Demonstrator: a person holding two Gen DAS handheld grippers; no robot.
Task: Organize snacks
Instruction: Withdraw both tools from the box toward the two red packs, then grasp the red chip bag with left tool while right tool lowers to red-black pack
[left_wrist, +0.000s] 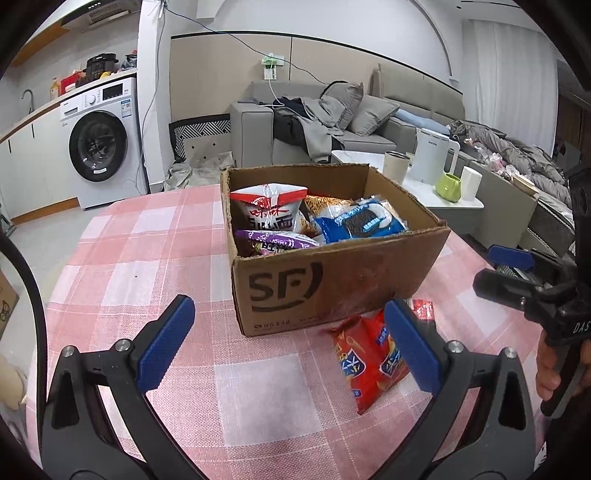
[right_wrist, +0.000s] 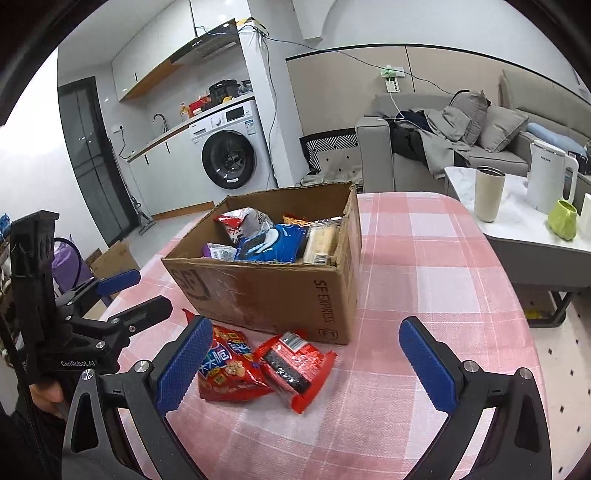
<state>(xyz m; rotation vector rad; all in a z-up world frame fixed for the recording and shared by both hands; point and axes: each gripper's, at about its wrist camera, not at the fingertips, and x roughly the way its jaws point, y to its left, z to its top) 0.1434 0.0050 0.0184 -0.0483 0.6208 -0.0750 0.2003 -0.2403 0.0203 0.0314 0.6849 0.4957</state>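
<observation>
Cardboard, brown and open-topped, the box stands on a pink-and-white checked tablecloth, its long axis running away from the left wrist camera and slightly to the right, the printed short end facing that camera. Inside it lie several snack packs: a white-and-red noodle bag propped against the far left wall, a purple packet at the near left corner, and a blue cookie pack lying across the right half, its long axis roughly across the box.

Two packs sit on the cloth just in front of the box's near end, outside it. The red snack bag lies flat with its long axis pointing toward the box — its top edge is close to the cardboard. Beside it on the right, touching or nearly so, a red wrapped bar pack lies tilted, its long axis running diagonally from the box toward the right wrist camera.

The left gripper hovers above the cloth with its blue fingers spread wide and nothing between them; its right finger overlaps the red bag in view. The right gripper is likewise spread wide — both red packs show in the gap, unpinched.
</observation>
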